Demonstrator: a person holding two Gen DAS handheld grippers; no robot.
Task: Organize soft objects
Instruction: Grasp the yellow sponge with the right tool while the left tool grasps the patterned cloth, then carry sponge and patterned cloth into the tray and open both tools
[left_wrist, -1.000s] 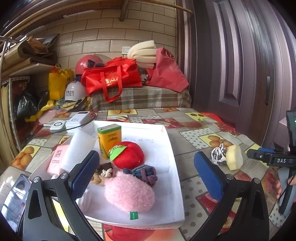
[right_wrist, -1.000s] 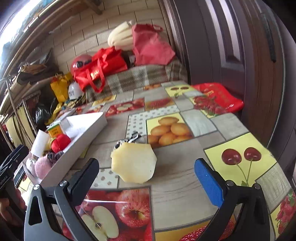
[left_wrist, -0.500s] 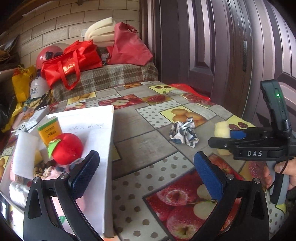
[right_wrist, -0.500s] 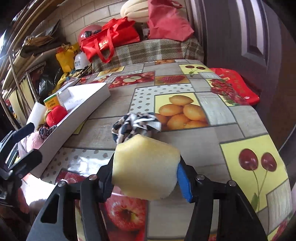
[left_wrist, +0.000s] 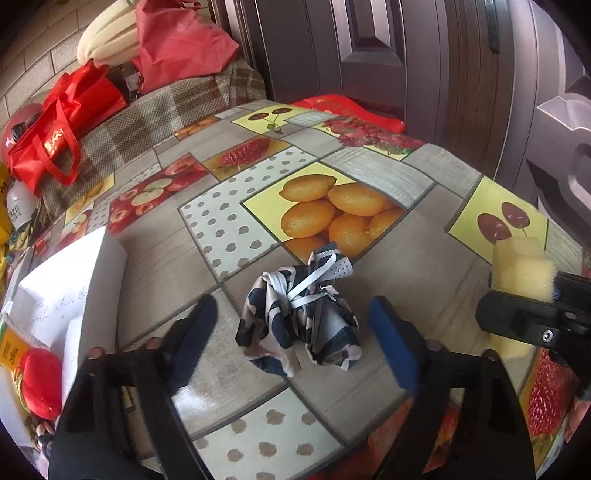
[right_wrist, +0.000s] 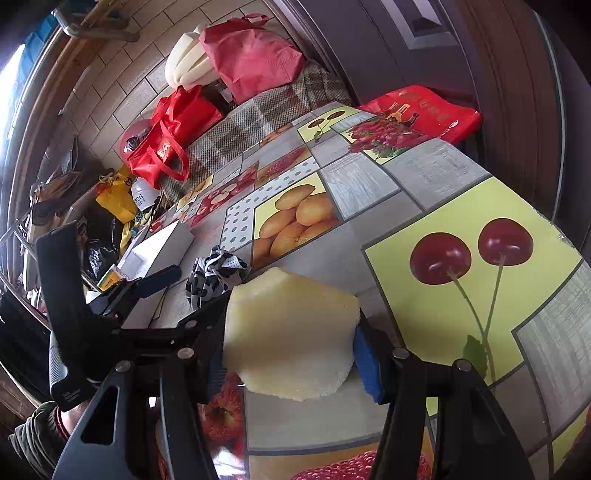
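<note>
My left gripper (left_wrist: 295, 328) stands wide, its two blue-padded fingers (left_wrist: 391, 347) flanking the crumpled black-and-white cloth (left_wrist: 299, 317) without touching it; the cloth lies on the table between them, at 12 o'clock from the fingertips. My right gripper (right_wrist: 288, 343) is closed narrow on the yellow sponge (right_wrist: 291, 332), which is pinched between the pads and bulges above them, held over the table.

From the left wrist view, the sponge (left_wrist: 522, 269) and the black body of the right gripper (left_wrist: 532, 317) appear at 3 o'clock, well apart from the cloth. From the right wrist view, the cloth (right_wrist: 214, 277) sits at 11 o'clock just beyond the sponge, with the left gripper (right_wrist: 147, 284) at 9 o'clock beside it.

The white tray (left_wrist: 92, 280) lies at 9 o'clock of the left view, near the cloth but apart from it; inside it I see a red plush toy (left_wrist: 40, 380) and part of a yellow box (left_wrist: 9, 350). The fruit-print tablecloth (left_wrist: 229, 229) covers the table. At 11 o'clock, beyond the table's far edge, red bags (left_wrist: 62, 122) rest on a plaid-covered surface (left_wrist: 155, 118). A dark door (left_wrist: 406, 55) stands at 1 o'clock.
</note>
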